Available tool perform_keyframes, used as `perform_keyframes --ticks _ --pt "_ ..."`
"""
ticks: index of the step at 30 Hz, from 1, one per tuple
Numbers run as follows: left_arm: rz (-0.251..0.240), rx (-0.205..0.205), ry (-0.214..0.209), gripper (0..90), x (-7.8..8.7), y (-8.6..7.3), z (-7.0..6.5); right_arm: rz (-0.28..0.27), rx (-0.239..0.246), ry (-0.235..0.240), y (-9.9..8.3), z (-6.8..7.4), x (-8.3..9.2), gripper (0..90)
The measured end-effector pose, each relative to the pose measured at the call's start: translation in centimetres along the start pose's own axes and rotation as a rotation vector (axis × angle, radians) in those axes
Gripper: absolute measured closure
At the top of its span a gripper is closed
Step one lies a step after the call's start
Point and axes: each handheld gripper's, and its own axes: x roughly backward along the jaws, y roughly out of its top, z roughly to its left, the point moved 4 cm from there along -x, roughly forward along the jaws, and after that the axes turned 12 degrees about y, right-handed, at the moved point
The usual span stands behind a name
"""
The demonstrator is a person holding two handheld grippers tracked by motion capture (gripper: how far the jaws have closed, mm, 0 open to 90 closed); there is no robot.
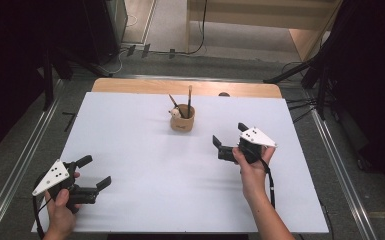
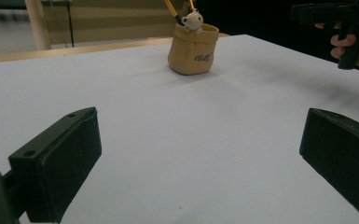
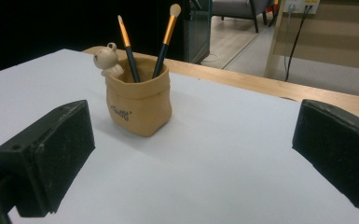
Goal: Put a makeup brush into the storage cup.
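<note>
Where dark curtains close, white table (image 1: 145,200)

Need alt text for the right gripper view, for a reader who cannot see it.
A tan pouch-shaped holder with two brushes and a small bear figure stands on a white table, beyond the right gripper, whose black jaws stand wide open and empty.

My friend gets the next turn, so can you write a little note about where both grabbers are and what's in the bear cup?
Left gripper: open, holding nothing, near the front left of the white table.
Right gripper: open, holding nothing, just right of the holder and pointing towards it.
Tan holder with a little bear on its rim: upright, mid-table towards the back.
Done: two brushes stand inside the holder.
Left: nothing else lies on the table; probably just pull back.
</note>
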Motion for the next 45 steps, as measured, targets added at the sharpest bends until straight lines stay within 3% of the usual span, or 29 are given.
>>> perform_keyframes --ticks 26,45 --pt "0.001 -0.002 0.002 0.0 0.0 0.1 -0.2 -0.004 -0.011 -0.027 -3.7 -1.6 7.2 0.0" --pt "0.0 -0.002 0.002 0.0 0.0 0.1 -0.3 -0.008 -0.046 -0.055 -6.9 -2.6 12.4 0.0"
